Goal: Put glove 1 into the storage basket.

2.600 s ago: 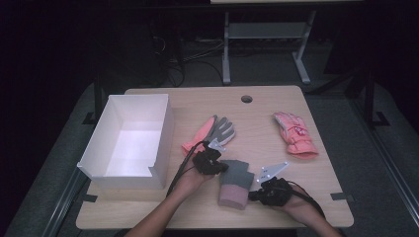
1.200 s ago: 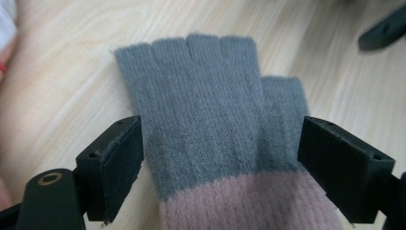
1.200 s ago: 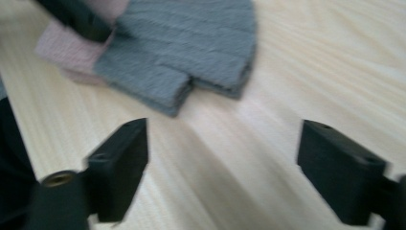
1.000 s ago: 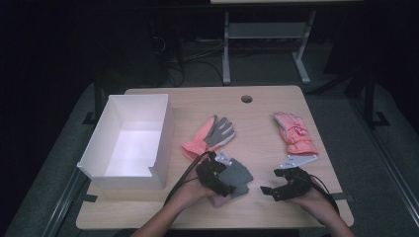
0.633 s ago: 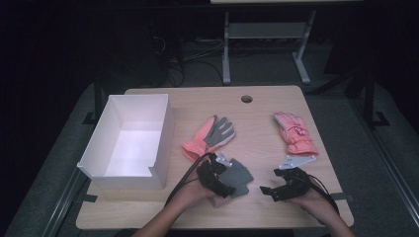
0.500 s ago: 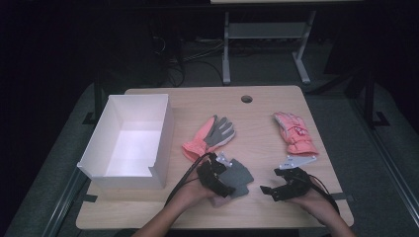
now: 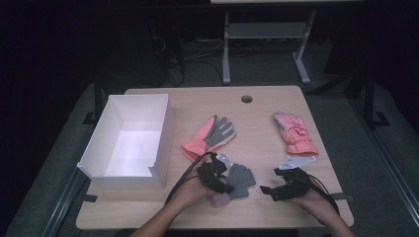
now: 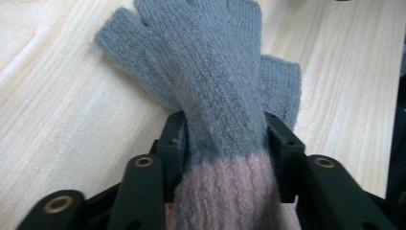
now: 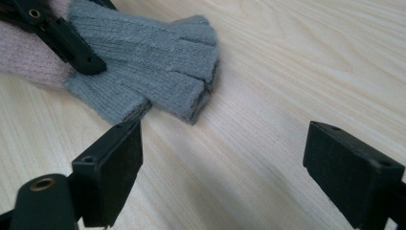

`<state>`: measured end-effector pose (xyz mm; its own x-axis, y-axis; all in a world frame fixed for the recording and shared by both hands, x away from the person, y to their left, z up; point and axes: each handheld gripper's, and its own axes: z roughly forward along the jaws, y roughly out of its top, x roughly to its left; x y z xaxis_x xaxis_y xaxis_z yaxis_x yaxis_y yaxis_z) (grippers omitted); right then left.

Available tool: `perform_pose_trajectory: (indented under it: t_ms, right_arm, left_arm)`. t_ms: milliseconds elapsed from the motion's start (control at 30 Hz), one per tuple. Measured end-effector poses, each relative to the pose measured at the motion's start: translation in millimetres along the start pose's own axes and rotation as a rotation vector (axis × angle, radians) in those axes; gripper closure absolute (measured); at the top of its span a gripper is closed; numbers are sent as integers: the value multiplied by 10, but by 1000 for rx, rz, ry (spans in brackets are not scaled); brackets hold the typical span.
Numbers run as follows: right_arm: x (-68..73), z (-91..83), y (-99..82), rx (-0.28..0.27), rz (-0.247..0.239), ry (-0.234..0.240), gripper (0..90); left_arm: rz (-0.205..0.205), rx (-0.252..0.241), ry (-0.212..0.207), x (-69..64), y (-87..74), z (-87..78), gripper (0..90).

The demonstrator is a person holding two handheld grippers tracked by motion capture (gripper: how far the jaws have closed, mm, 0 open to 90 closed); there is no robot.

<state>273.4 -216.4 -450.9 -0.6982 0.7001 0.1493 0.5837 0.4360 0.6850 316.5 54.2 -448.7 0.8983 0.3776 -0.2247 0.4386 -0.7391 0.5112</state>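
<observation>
Left gripper (image 8: 225,139), jaws just closed, clamps the grey-and-pink knit glove (image 8: 215,76); right gripper (image 9: 222,158) stands wide beside it.

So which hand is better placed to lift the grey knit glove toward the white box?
Left, probably. The left gripper has just been closing onto the grey knit glove and is nearer the white box. The right gripper is open over bare table.
</observation>
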Motion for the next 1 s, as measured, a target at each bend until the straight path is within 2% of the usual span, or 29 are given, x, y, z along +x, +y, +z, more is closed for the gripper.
perform_pose_trajectory:
  t_ms: [100,267,400,467,600,767,1000]
  right_arm:
    - [-5,-5,1,-4,2,-1,132]
    - [-8,-1,0,-6,0,-2,133]
    - [-15,-3,-7,-7,4,-5,133]
    - [-22,-5,-11,-8,8,-3,133]
    - [-29,-2,-21,-7,7,-10,133]
    - [-22,-9,-11,-16,3,-9,133]
    - [-32,-6,-19,-16,12,-11,133]
  left_arm:
    - [-4,-7,-4,-2,1,-12,607]
    - [-30,-22,-47,39,6,-60,623]
    - [-49,-38,-54,61,24,-151,625]
    - [-51,-38,-50,78,34,-207,625]
    - [-88,-66,-52,132,61,-352,624]
    - [-114,-85,-41,166,89,-508,623]
    - [-118,-104,-13,190,160,-798,623]
